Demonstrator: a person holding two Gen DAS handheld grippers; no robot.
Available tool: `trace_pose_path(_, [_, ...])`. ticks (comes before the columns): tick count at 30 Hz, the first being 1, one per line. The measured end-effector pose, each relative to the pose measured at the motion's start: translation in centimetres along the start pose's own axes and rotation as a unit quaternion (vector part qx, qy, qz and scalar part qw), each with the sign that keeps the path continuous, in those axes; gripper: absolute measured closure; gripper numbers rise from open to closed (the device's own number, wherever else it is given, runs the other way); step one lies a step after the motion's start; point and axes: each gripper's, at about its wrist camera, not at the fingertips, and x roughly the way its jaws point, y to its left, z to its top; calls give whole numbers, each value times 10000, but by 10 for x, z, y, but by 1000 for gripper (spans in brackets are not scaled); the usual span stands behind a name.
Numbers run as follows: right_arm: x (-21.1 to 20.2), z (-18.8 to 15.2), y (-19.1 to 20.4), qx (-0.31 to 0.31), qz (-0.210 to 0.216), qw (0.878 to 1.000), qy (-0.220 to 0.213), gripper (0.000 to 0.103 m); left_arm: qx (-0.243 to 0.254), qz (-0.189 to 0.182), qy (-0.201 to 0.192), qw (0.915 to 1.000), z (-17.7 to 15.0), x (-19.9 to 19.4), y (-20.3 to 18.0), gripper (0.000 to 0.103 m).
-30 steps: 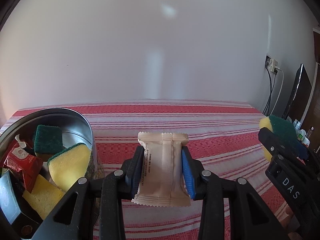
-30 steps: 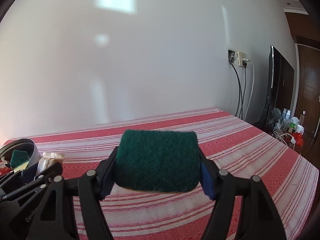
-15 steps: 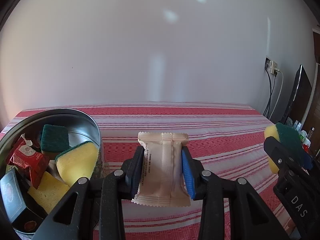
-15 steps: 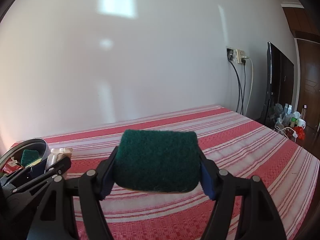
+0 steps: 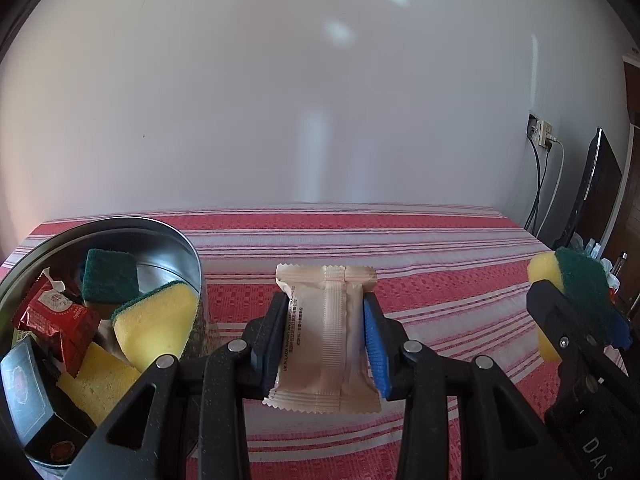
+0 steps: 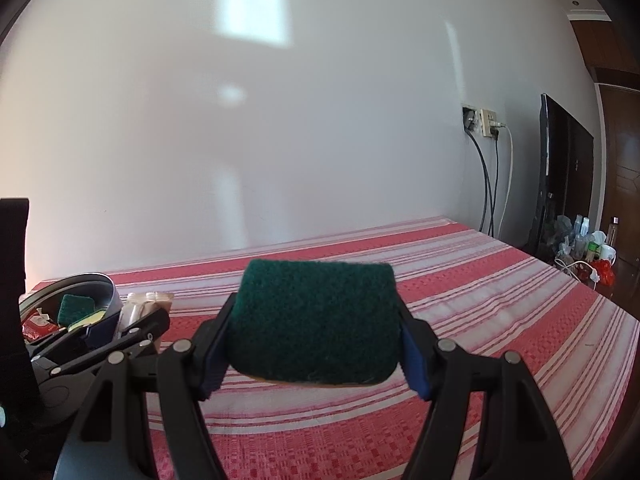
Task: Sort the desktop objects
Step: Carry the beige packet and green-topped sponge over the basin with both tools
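My left gripper (image 5: 325, 338) is shut on a beige snack packet (image 5: 325, 340), held upright above the red striped cloth, just right of a round metal tin (image 5: 188, 240). The tin holds yellow-and-green sponges (image 5: 154, 326), a red packet (image 5: 56, 316) and a dark box (image 5: 24, 394). My right gripper (image 6: 316, 350) is shut on a green-topped yellow sponge (image 6: 316, 320), held above the cloth. In the left wrist view that sponge (image 5: 576, 292) and gripper show at the right edge. The right wrist view shows the left gripper (image 6: 132, 330) and the tin (image 6: 86, 292) at the far left.
A red and white striped cloth (image 5: 420, 248) covers the table, which meets a white wall at the back. To the right hang cables from a wall socket (image 6: 486, 122), with a dark screen (image 6: 560, 176) and several bottles and cups (image 6: 588, 240) beyond the table's edge.
The tin's contents have shifted right and more into the left wrist view. The right gripper with its sponge has drifted slightly in that view. Both grips are unchanged.
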Motion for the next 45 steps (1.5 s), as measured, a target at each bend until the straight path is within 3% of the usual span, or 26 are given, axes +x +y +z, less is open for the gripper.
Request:
trace_pose_path(12, [-4, -4, 3, 250, 378, 9988, 206, 32, -160, -87, -105, 9998, -10, -28, 17, 64])
trace_pose_path(16, [-3, -6, 18, 274, 689, 9965, 378, 32, -289, -71, -158, 9994, -13, -46, 33, 64])
trace_pose_path(21, [-12, 0, 43, 151, 960, 9949, 280, 32, -549, 43, -286, 9981, -11, -73, 63, 64])
trace_pose_path(32, [-42, 8, 92, -79, 1538, 9880, 69, 32, -885, 505, -575, 9931, -14, -121, 118, 64])
trace_pose_path(45, [-50, 10, 162, -306, 2307, 9725, 97, 32, -1202, 1243, -663, 9827, -12, -136, 170, 64])
